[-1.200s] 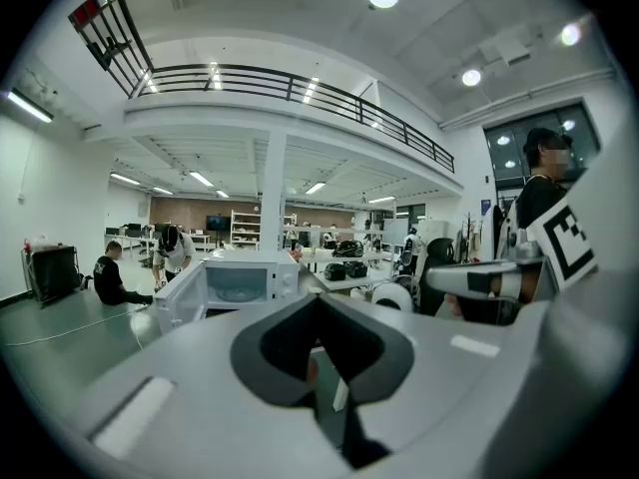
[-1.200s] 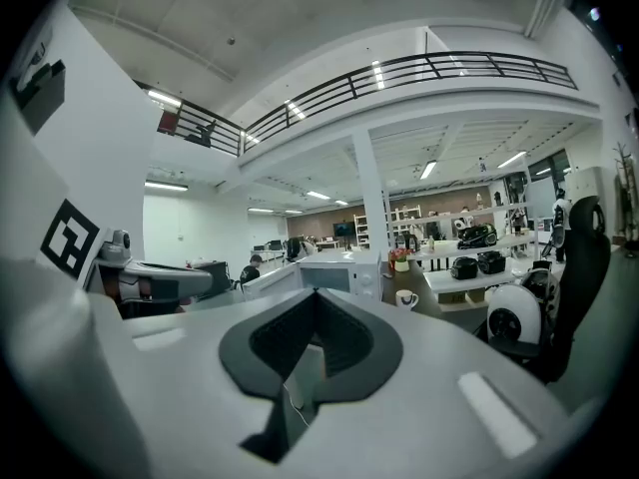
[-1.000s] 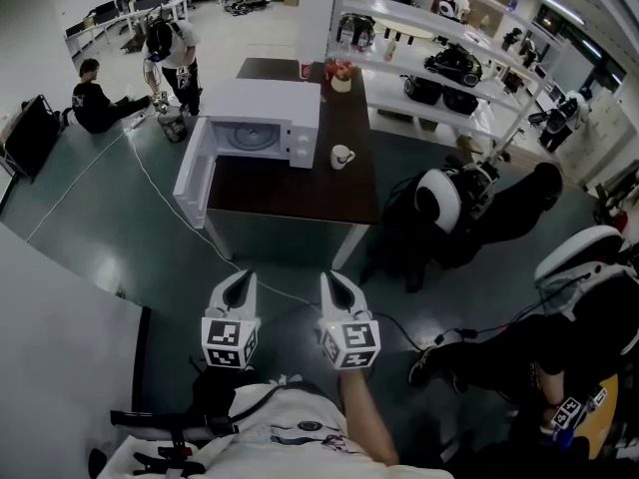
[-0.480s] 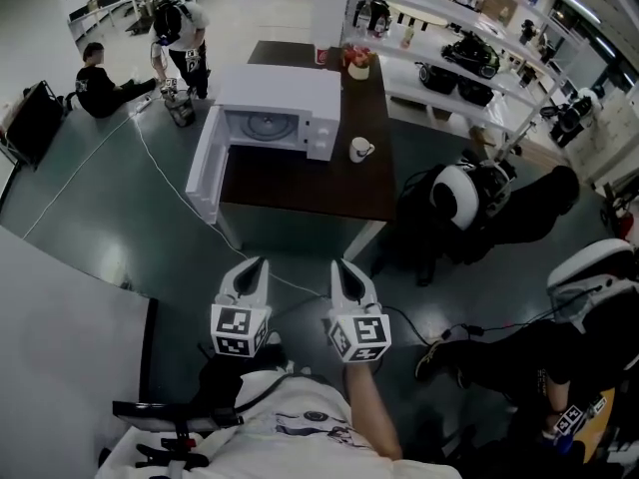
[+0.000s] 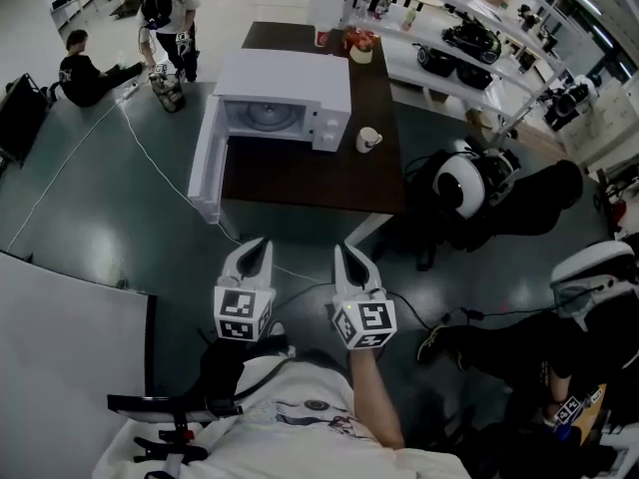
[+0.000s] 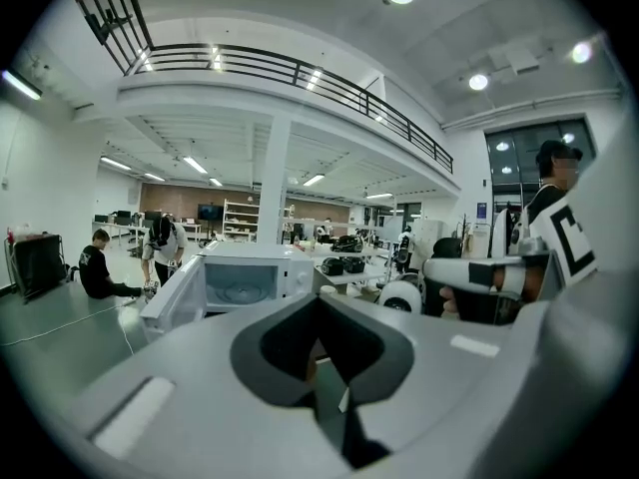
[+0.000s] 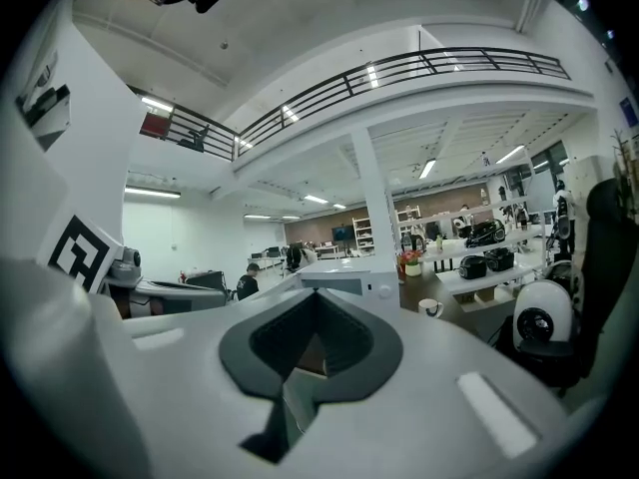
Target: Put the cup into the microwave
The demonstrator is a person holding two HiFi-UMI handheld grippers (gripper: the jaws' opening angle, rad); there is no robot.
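Floor (image 5: 90,218): grey-green and glossy. Table (image 5: 310,173): dark top, at 12 o'clock of both grippers, well apart from them. Microwave (image 5: 285,73): on the table, door (image 5: 205,163) open at 9 o'clock, interior only partly seen. Cup (image 5: 367,140): upright on the table, just beside the microwave at 3 o'clock; the left gripper view's jaws hide it. Left gripper (image 5: 260,245) and right gripper (image 5: 345,251): jaws clenched, nothing between.
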